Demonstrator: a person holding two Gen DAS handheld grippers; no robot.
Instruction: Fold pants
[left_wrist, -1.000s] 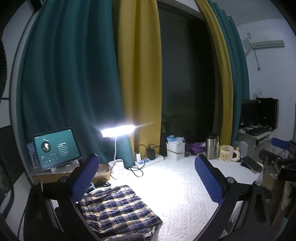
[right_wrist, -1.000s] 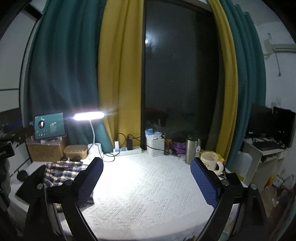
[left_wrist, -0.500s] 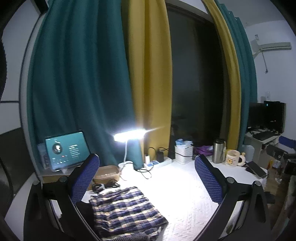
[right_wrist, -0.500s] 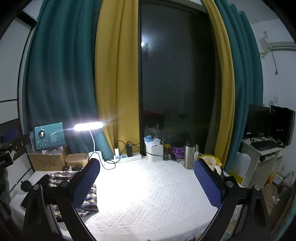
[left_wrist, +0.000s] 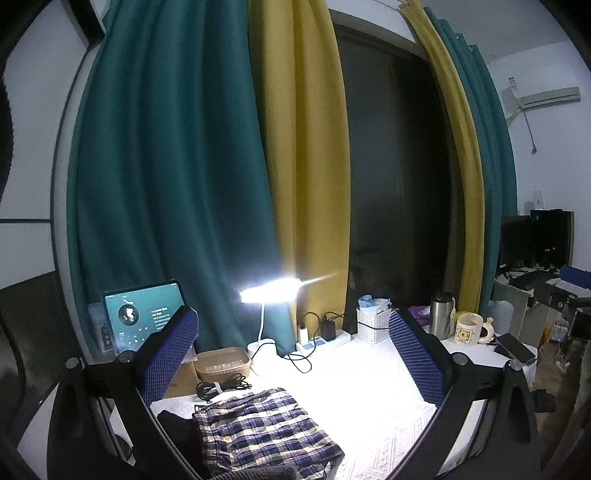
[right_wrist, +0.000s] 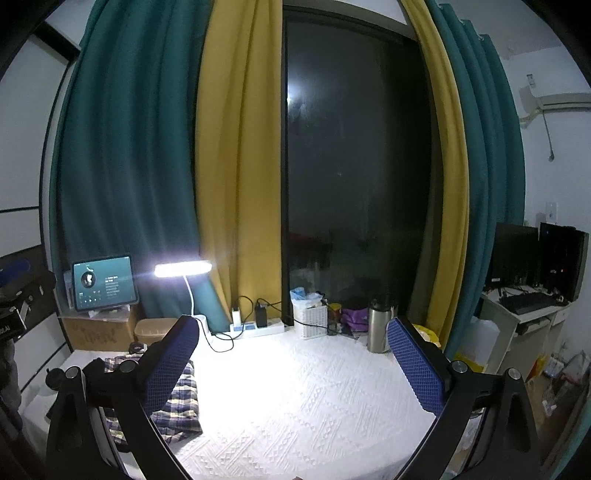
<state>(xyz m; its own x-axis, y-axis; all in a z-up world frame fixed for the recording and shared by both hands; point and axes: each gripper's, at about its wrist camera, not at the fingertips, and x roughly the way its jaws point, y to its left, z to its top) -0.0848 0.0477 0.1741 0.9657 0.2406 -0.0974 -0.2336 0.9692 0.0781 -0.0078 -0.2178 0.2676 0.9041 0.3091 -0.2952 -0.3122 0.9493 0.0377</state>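
Pants (left_wrist: 266, 432), plaid, lie at my left gripper's (left_wrist: 295, 354) 6 o'clock, judged soft and light; I'd pinch a hem edge, both left and right gripper (right_wrist: 295, 362) spread, empty.

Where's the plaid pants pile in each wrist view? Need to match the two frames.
Left wrist: plaid pants lie low and centre-left on the white table, between the open fingers of the left gripper.
Right wrist: the pants lie at lower left, partly behind the left finger of the open right gripper.
Shared landmark: the lit desk lamp, behind the pants.
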